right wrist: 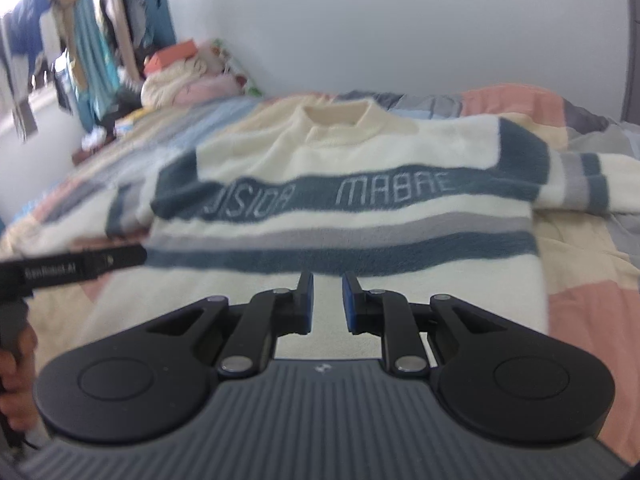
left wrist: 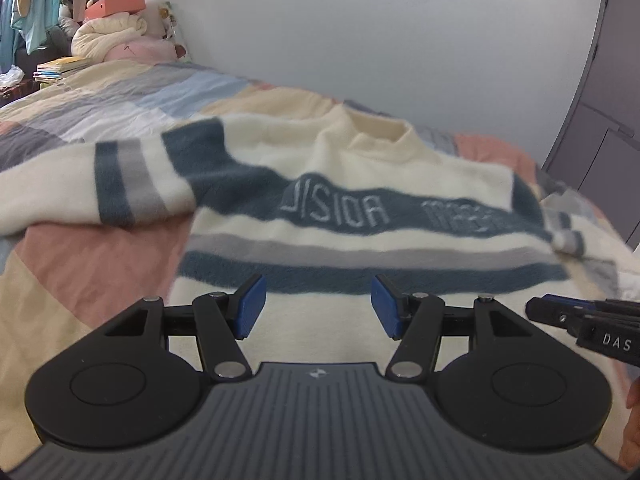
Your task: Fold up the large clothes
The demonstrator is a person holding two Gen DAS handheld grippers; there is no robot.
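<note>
A cream sweater (left wrist: 320,236) with blue and grey stripes and mirrored lettering lies spread flat on the bed, collar at the far side, sleeves out to both sides. It also shows in the right wrist view (right wrist: 340,220). My left gripper (left wrist: 318,306) is open and empty above the sweater's lower part near the hem. My right gripper (right wrist: 327,304) is open with a narrower gap, empty, above the lower part as well. The right gripper (left wrist: 580,320) shows at the right edge of the left wrist view, and the left gripper (right wrist: 80,266) at the left of the right wrist view.
A patchwork quilt (left wrist: 100,272) in pink, cream, grey and blue covers the bed. Folded bedding, an orange box and plush items (left wrist: 116,28) pile at the far left corner. Hanging clothes (right wrist: 80,40) stand at the left. A grey cabinet (left wrist: 600,140) stands at the right.
</note>
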